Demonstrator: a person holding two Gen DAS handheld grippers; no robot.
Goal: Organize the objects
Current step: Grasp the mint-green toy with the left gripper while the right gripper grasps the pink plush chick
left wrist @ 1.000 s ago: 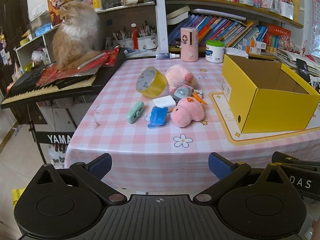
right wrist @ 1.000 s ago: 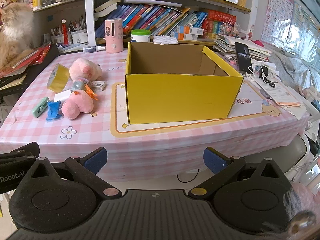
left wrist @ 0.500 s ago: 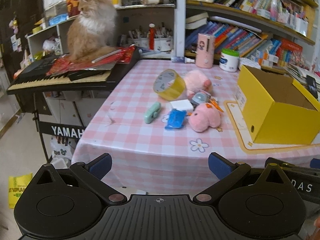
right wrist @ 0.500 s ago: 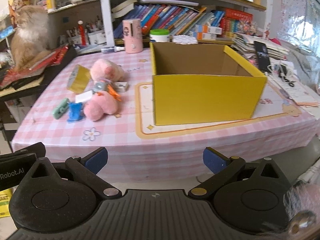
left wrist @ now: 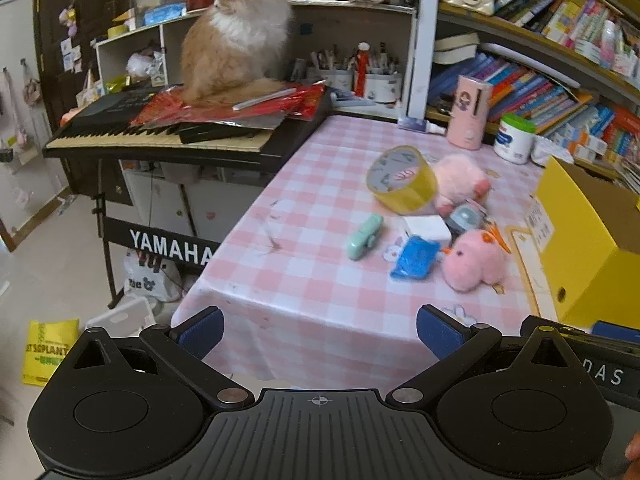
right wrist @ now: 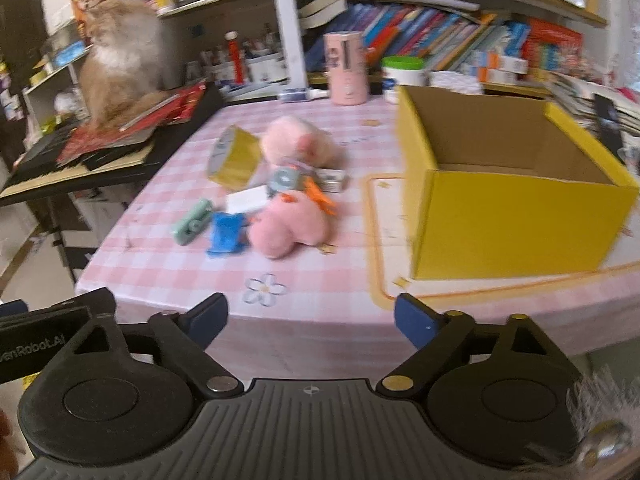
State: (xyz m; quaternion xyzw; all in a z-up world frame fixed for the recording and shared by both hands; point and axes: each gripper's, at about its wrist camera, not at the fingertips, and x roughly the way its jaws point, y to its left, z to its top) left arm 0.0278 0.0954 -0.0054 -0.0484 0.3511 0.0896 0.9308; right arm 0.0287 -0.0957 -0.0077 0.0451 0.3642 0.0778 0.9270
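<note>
Loose objects lie on the pink checked table (left wrist: 304, 280): a yellow tape roll (left wrist: 402, 178), two pink plush toys (left wrist: 474, 260) (left wrist: 458, 180), a green gadget (left wrist: 365, 231), a blue packet (left wrist: 414, 258), a white block (left wrist: 426, 229) and a grey clip item (left wrist: 464, 216). The same pile shows in the right wrist view, with the near plush (right wrist: 288, 226) and tape roll (right wrist: 232, 156). An open, empty yellow box (right wrist: 508, 200) stands to their right. My left gripper (left wrist: 318, 330) and right gripper (right wrist: 310, 318) are open and empty, before the table's front edge.
A cat (left wrist: 236, 36) sits on a Yamaha keyboard (left wrist: 160, 136) left of the table. A pink cylinder (left wrist: 472, 114) and a white jar (left wrist: 514, 138) stand at the back. Bookshelves (left wrist: 560, 60) fill the wall behind. Bags lie on the floor (left wrist: 48, 344).
Both grippers have swung left: the objects and box have shifted right in both views and look nearer. Both grippers stayed open and empty.
</note>
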